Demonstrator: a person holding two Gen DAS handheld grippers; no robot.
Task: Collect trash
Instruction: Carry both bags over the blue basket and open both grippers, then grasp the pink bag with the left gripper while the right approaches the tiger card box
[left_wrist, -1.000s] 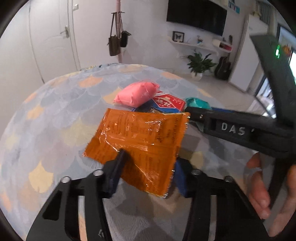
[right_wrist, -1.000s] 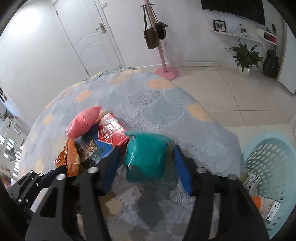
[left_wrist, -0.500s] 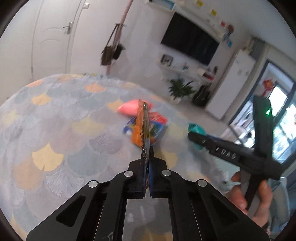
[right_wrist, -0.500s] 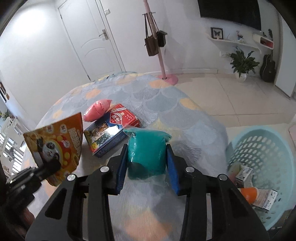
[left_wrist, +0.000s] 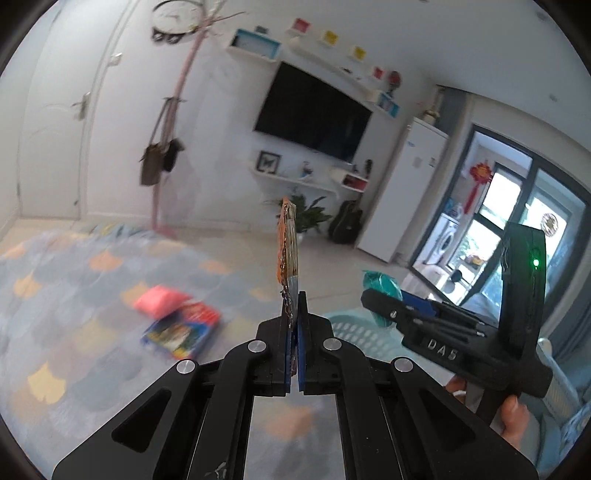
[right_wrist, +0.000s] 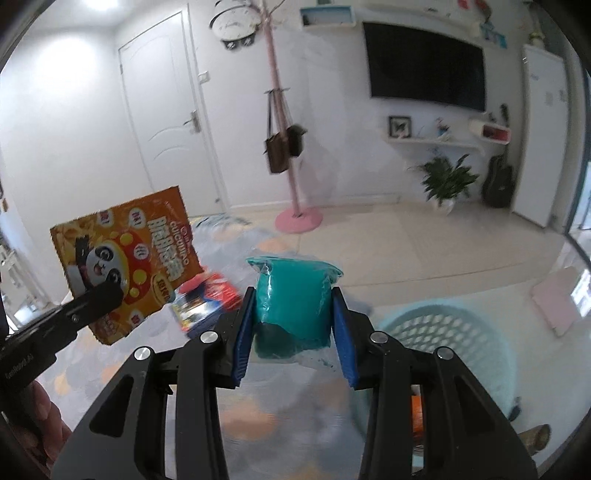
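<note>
Gripping two pieces of trash at once, both lifted clear of the rug. Left gripper clamped flat on the lower edge of the orange snack wrapper; seen edge-on at centre of the left wrist view, seen face-on with its panda print at left of the right wrist view. Right gripper closed partway on the teal packet, blue pads pressing its two sides, puffy top standing above the fingers at centre frame.

Outward from the jaws: pale blue laundry-style basket at lower right of the right wrist view, just beyond the teal packet, some wrappers and an orange item already lying inside. Same basket rim showing as a pale band just right of the left fingers in the left wrist view. Neither held piece over the opening yet, judging by the angle.

Still lying on the patterned rug, at left of centre in the left wrist view: pink packet and, touching it, red and blue box.

Judged progress: roughly midway. Part already binned, two pieces in transit awaiting release over the basket, two more left for a further trip. No other trash made out, though blur hides detail at the rug edges.
</note>
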